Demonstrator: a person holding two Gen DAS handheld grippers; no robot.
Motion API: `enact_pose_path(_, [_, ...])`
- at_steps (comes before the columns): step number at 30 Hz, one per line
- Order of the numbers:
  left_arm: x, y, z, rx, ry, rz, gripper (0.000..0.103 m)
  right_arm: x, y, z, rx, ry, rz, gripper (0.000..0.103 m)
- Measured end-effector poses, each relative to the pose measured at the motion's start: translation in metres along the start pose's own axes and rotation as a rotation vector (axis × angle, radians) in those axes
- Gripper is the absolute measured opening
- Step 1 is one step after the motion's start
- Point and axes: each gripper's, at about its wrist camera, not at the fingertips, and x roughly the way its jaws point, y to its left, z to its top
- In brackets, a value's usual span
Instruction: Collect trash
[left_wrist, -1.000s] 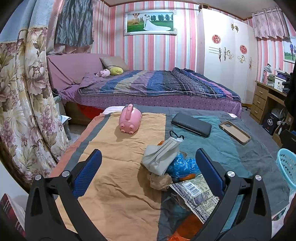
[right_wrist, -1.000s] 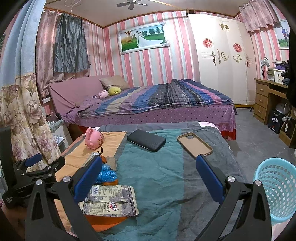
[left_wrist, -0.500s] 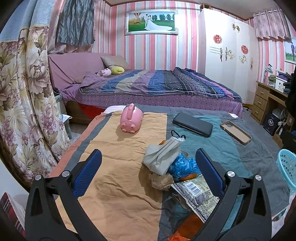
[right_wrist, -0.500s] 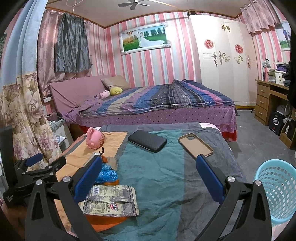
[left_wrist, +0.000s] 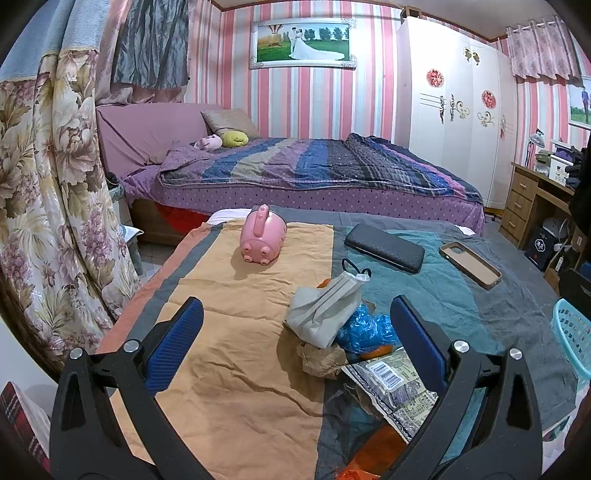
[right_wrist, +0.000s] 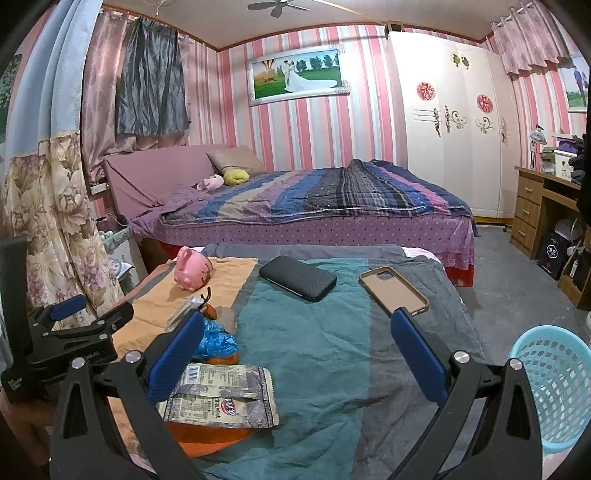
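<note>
The left tool (left_wrist: 295, 347) is hovering with its blue-padded fingers spread wide and gripping nothing, and the right tool (right_wrist: 297, 350) is likewise hanging spread and empty. Just ahead of the left tool, between its fingers, a folded grey face mask (left_wrist: 325, 308) is leaning on a crumpled blue plastic bag (left_wrist: 365, 332), with a brown paper wad (left_wrist: 321, 360) touching them below. Beside the right tool's left finger, a flat silver snack wrapper (right_wrist: 221, 395) is lying on the cloth-covered surface (right_wrist: 325, 350). To that tool's right, a light blue plastic mesh basket (right_wrist: 554, 384) is standing off the surface's edge. Farther ahead are sitting a pink piggy bank (left_wrist: 263, 240), a black rectangular case (left_wrist: 384, 247) and a tan phone case (left_wrist: 470, 264).
</note>
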Motion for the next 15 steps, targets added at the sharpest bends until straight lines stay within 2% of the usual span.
enact_pose_path(15, [-0.0001,-0.0004,0.0002,0.002,-0.001,-0.001,0.098,0.0014,0.0029,-0.0025,-0.013,0.002,0.01,0.099])
